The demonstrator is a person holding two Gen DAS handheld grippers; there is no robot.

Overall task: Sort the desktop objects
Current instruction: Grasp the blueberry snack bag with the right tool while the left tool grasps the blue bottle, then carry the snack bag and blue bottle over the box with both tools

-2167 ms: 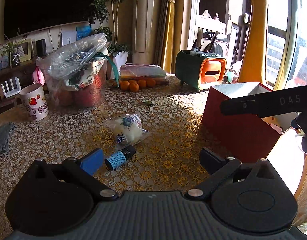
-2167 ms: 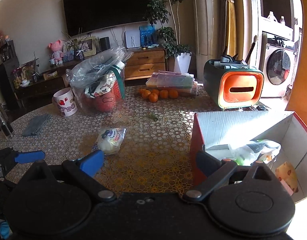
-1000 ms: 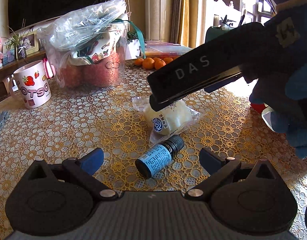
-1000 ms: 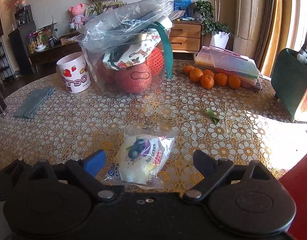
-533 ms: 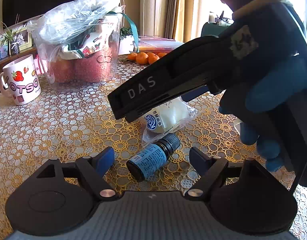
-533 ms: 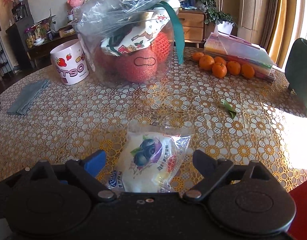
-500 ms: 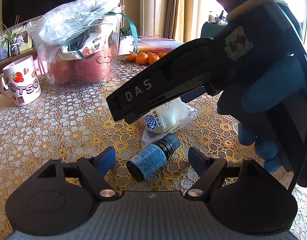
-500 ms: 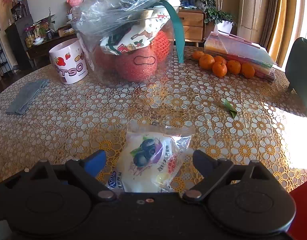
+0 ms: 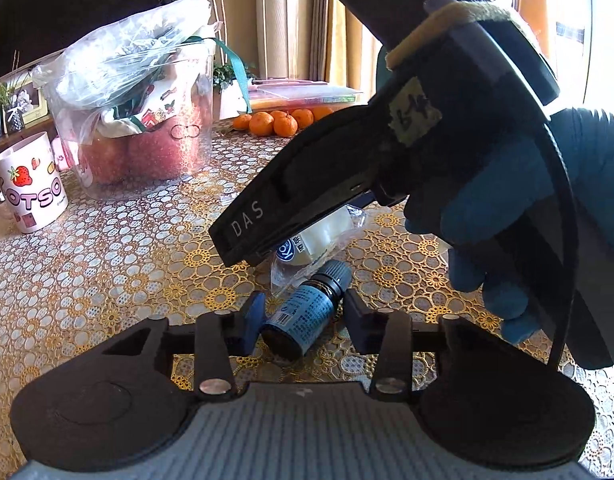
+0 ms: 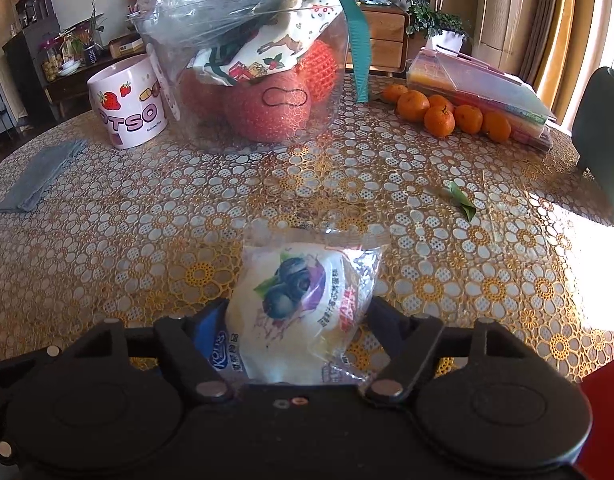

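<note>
A small dark bottle (image 9: 307,314) with a blue label lies on its side on the lace-patterned tablecloth (image 9: 107,264). My left gripper (image 9: 303,314) has its jaws closing on it, and both pads touch its sides. Just behind it lies a clear snack packet (image 10: 303,292) with a blueberry picture. My right gripper (image 10: 299,324) is closing on that packet, whose sides bulge between the pads. In the left wrist view the right gripper's black body (image 9: 347,176), held by a blue-gloved hand (image 9: 507,240), covers most of the packet (image 9: 319,240).
A strawberry mug (image 10: 127,108) and a clear tub (image 10: 259,80) of red fruit under a plastic bag stand behind. Several oranges (image 10: 439,116) lie by stacked folders (image 10: 487,84). A grey cloth (image 10: 43,176) lies left, a green leaf (image 10: 461,202) right, a red box corner (image 10: 603,420) near right.
Both pairs of jaws have narrowed: the left onto the bottle, the right onto the snack packet. The right gripper has come down lower over the packet.
</note>
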